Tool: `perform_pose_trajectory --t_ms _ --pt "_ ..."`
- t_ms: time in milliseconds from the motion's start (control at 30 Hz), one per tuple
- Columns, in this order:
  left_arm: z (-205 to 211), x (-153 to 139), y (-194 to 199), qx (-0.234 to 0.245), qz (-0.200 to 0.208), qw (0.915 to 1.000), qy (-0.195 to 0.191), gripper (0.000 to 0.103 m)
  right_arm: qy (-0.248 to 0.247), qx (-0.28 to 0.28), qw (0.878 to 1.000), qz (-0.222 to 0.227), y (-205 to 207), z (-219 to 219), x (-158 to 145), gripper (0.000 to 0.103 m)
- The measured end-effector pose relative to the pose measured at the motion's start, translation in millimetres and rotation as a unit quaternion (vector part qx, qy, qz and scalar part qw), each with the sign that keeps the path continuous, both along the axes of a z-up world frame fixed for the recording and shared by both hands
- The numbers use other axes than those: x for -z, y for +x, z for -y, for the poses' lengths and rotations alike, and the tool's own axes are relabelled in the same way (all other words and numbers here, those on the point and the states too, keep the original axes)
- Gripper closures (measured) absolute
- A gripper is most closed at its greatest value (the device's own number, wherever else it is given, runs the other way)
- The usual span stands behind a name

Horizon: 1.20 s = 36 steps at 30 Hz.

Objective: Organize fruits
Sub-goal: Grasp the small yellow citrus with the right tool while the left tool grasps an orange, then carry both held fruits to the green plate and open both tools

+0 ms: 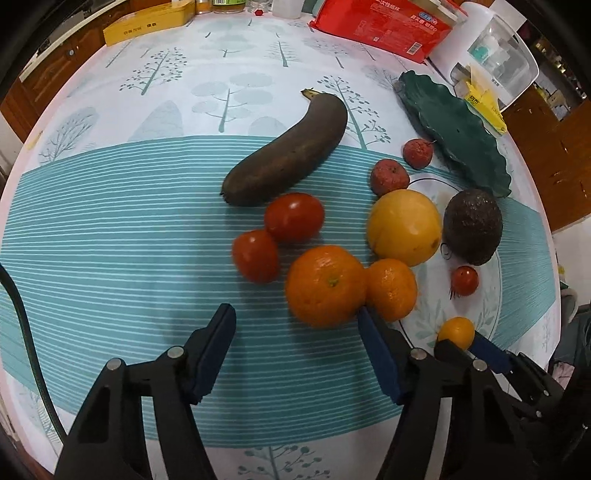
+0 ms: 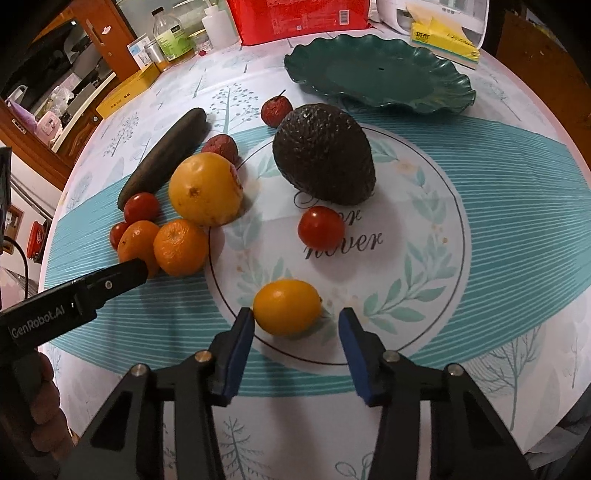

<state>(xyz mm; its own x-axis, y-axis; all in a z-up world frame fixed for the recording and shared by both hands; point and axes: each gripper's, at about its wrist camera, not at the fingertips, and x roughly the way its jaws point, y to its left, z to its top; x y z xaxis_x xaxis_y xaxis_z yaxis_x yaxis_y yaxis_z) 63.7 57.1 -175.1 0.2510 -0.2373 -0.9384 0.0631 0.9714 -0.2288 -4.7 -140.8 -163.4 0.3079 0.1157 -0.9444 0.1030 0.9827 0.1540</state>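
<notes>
My left gripper (image 1: 295, 314) is open, just short of a big orange (image 1: 325, 286) that lies beside a smaller orange (image 1: 391, 288). My right gripper (image 2: 295, 317) is open around a small yellow-orange fruit (image 2: 287, 306), its left pad touching it. Beyond lie a cherry tomato (image 2: 320, 227), a dark avocado (image 2: 323, 153), a yellow citrus (image 2: 205, 188), two tomatoes (image 1: 293, 217) (image 1: 255, 255), a dark brown banana (image 1: 288, 151) and two wrinkled red fruits (image 1: 389, 176) (image 1: 417, 153). A green leaf-shaped plate (image 2: 380, 74) stands at the back, with nothing on it.
The round table has a tree-print cloth with a printed circle (image 2: 458, 229). At the far edge stand a red package (image 1: 380, 22), a yellow box (image 1: 147, 22), bottles (image 2: 171, 37), a tissue pack (image 2: 443, 40) and a white appliance (image 1: 491, 48).
</notes>
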Motion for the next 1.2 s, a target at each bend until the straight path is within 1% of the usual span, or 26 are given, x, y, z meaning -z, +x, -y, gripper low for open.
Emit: perform_pose_trajectory --t_ms 267,533,600,667,700,767,800,867,1000,1200 --pt "7 4 10 -0.008 0.003 1.0 -0.006 0.035 -0.011 -0.012 1.0 0.011 6 -4 2 0.057" --pt "10 4 22 -0.018 0.014 0.9997 -0.009 0.036 -0.027 -0.028 0.999 0.02 11 -8 2 0.065" --pt "10 4 22 -0.02 0.014 0.9996 -0.014 0.038 -0.03 -0.03 0.999 0.022 11 -10 3 0.065" --pt "9 5 21 -0.021 0.012 0.9994 -0.025 0.045 -0.029 -0.031 0.999 0.023 9 -8 2 0.065" --pt "9 5 20 -0.018 0.011 0.9993 -0.03 0.047 -0.03 -0.031 0.999 0.022 9 -8 2 0.066" --pt "10 4 18 -0.009 0.013 0.9991 -0.039 0.057 -0.029 -0.031 0.999 0.021 7 -8 2 0.066" --pt "11 4 17 -0.006 0.014 0.999 -0.043 0.059 -0.029 -0.032 0.999 0.021 7 -8 2 0.066" --pt "12 3 15 -0.003 0.018 0.9991 -0.039 0.059 -0.029 -0.032 0.999 0.022 5 -8 2 0.066" --pt "11 4 13 -0.003 0.022 0.9988 -0.043 0.059 -0.031 -0.032 0.999 0.027 2 -9 2 0.066" --pt "16 5 16 -0.003 0.021 0.9992 -0.035 0.058 -0.038 -0.038 0.998 0.039 -3 -11 2 0.066"
